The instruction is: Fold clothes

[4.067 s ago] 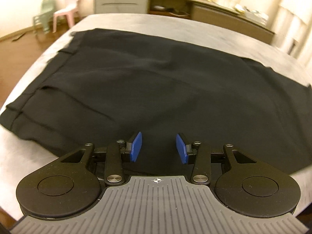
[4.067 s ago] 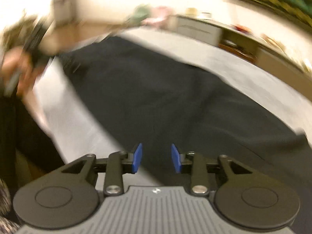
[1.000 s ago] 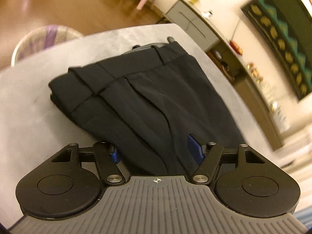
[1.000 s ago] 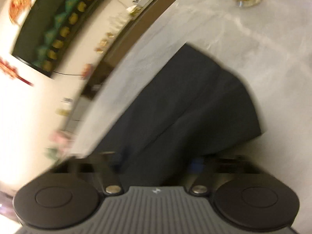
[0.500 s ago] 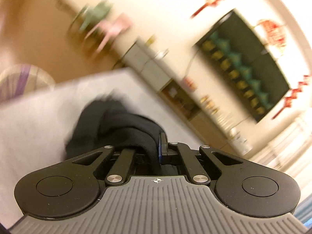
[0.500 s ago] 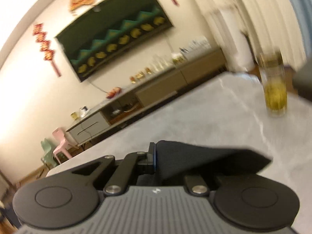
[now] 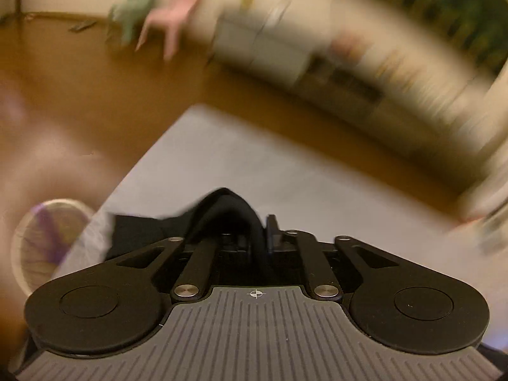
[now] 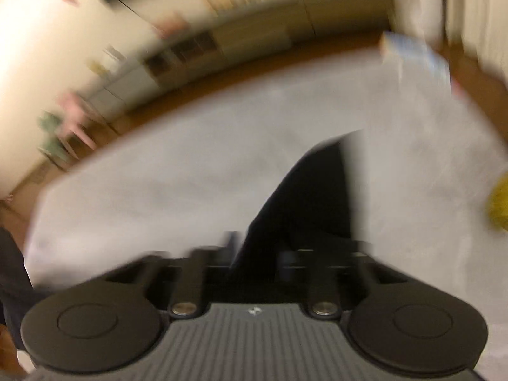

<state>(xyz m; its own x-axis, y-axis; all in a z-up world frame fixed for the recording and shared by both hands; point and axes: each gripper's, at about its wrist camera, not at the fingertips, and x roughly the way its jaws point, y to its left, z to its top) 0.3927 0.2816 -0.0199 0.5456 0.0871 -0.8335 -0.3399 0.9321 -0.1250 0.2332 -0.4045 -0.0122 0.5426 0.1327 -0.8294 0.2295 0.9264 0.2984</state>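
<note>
Both views are blurred by motion. The black trousers (image 7: pixel 222 212) bulge up between the fingers of my left gripper (image 7: pixel 258 238), which is shut on a bunch of the cloth above the grey table (image 7: pixel 254 158). In the right wrist view a dark flap of the trousers (image 8: pixel 311 197) rises from my right gripper (image 8: pixel 254 254), which is shut on it; its fingertips are hidden by the cloth. Most of the garment hangs out of view below both grippers.
A round woven stool (image 7: pixel 44 241) stands by the table's left edge. A glass of yellow drink (image 8: pixel 500 203) and a white box (image 8: pixel 412 54) sit at the table's right side. A pink chair (image 7: pixel 177 3) and a long sideboard (image 7: pixel 317 66) stand across the wooden floor.
Both grippers have closed on the trousers and lifted them off the table. Since half a second ago both cameras have tipped down, so more bare table shows.
</note>
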